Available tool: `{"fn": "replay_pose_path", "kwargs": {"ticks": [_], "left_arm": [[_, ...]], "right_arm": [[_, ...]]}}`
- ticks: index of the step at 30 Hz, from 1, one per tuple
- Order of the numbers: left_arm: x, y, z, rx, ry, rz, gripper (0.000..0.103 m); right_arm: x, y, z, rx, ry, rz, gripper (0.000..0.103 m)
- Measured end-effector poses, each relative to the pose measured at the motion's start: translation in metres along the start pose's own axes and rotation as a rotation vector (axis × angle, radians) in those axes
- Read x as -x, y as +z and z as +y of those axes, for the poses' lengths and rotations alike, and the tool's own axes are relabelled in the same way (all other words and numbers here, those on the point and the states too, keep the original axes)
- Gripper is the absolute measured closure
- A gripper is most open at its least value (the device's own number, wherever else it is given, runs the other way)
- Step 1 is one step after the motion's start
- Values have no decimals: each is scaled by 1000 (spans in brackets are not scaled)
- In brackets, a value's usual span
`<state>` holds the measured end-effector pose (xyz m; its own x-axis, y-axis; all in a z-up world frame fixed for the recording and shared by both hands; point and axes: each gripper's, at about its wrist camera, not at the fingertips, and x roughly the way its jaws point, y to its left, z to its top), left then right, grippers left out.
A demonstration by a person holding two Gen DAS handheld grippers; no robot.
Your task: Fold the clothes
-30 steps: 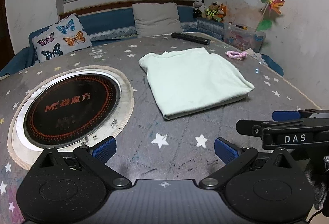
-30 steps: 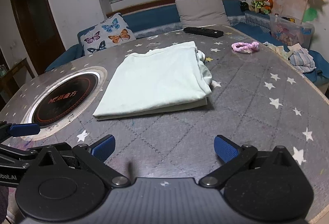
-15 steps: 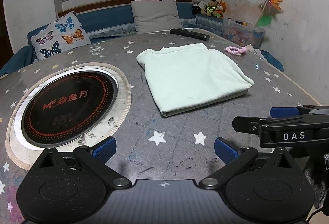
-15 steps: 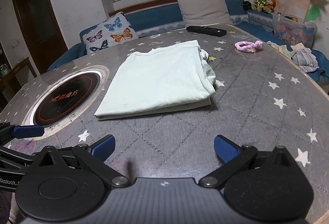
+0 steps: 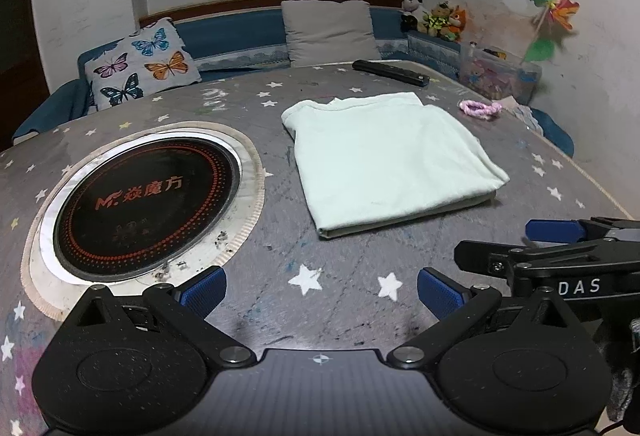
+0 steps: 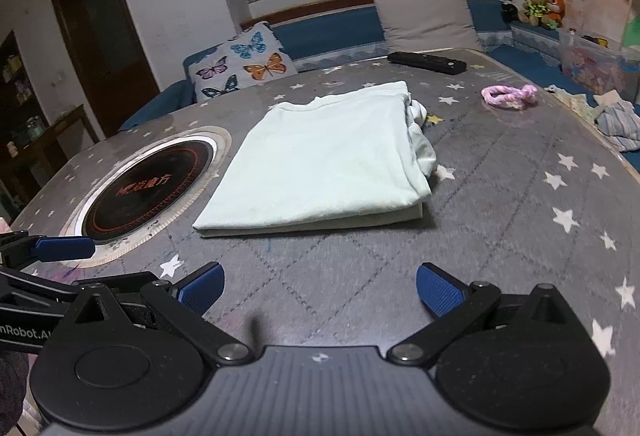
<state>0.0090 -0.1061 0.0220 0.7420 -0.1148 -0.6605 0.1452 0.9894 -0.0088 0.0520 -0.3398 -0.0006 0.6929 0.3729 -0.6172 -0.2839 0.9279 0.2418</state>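
Note:
A pale green garment (image 5: 388, 160) lies folded into a flat rectangle on the grey star-patterned table (image 5: 344, 276); it also shows in the right wrist view (image 6: 328, 164). My left gripper (image 5: 320, 290) is open and empty, held near the table's front edge, well short of the garment. My right gripper (image 6: 320, 288) is open and empty, also in front of the garment. Each gripper shows at the edge of the other's view.
A round black induction cooktop (image 5: 144, 192) is set into the table at the left. A black remote (image 5: 390, 72) and a pink hair tie (image 5: 480, 109) lie beyond the garment. Loose clothes (image 6: 616, 120) lie at the right edge. Sofa cushions stand behind.
Both grippers have drawn back and lifted slightly from the folded garment. Both stay open. The garment has not moved.

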Motion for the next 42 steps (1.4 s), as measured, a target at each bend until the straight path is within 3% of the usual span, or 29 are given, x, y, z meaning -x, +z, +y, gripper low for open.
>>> {"fn": "replay_pose_path", "kwargs": {"ticks": [15,27,42], "left_arm": [[8,-4,-4,46,101,-9,0],[-2,7,-24,-1,30,-36,0],[-3,-7,-23,-10,0,-36,0]], "right_arm": [[0,7,-11,40,15,-50,0],[34,-2,-21,30,-59,-139,0],[60,-14,-15,33,-122,-231,0]]}}
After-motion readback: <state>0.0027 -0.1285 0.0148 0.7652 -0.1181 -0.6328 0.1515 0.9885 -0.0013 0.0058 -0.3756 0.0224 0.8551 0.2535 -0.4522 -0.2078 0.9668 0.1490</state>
